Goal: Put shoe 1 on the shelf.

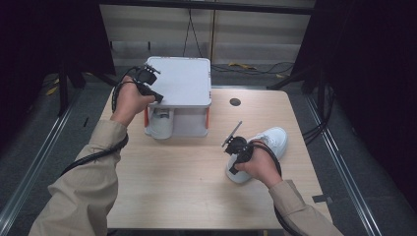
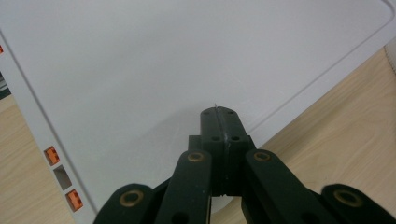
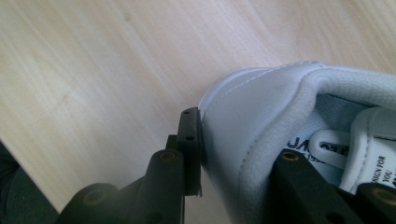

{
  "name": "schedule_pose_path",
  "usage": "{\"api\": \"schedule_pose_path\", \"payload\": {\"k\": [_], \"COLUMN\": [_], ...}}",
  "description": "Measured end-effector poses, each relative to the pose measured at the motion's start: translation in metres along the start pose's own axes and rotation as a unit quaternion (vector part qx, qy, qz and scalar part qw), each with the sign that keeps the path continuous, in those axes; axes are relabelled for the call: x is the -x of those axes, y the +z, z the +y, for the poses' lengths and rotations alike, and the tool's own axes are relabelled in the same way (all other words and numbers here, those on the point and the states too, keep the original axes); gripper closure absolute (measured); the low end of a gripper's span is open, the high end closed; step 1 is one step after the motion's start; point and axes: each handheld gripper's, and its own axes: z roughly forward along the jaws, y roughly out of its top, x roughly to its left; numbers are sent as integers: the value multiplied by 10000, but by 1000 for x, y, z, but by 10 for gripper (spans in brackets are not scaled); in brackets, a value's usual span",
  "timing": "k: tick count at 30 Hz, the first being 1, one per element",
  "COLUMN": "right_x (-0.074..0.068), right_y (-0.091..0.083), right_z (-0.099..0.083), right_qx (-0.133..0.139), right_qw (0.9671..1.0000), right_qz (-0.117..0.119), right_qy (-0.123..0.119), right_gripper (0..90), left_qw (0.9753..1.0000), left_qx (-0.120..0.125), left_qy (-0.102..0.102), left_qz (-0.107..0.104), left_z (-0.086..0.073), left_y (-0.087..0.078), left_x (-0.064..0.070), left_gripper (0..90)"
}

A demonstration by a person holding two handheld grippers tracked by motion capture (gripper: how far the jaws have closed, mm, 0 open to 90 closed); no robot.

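At table right, right claw (image 3: 233, 154) clamps white shoe (image 3: 261, 121) heel wall; left claw (image 2: 218, 126) closed empty over white box (image 2: 163, 70).

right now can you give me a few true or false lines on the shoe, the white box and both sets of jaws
1. The right gripper has its jaws around the heel wall of the white shoe. True.
2. The shoe sits inside the white box. False: it lies on the wooden table, to the right of the box.
3. The left gripper has its jaws pressed together over the box lid. True.
4. The left gripper holds a shoelace. False: nothing shows between its jaws.
5. The shoe is black. False: it is white.
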Motion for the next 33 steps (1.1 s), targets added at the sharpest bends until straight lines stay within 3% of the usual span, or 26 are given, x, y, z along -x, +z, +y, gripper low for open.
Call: {"api": "schedule_pose_path", "payload": {"k": [7, 11, 20, 23, 33], "right_x": [-14, -25, -51, -61, -94], "right_y": [-8, -13, -14, -15, -18], "right_z": [6, 14, 41, 52, 87], "right_qx": [142, 181, 234, 220, 255], "right_qw": [9995, 9985, 9947, 9927, 9812], "right_qz": [23, 77, -37, 4, -33], "right_qy": [-280, -506, -996, -1185, -1914], "right_gripper": [719, 713, 708, 705, 697], "left_qw": [9996, 9998, 10000, 10000, 9999], "left_qx": [-82, -80, 3, 16, 43], "left_qy": [171, 121, 47, 25, 85], "left_qz": [189, 113, 66, 41, 50], "left_z": [3, 2, 0, 0, -1], "left_y": [1, 1, 1, 1, 1], "left_x": [6, 3, 2, 2, 2], "left_gripper": [900, 900, 900, 900, 900]}}
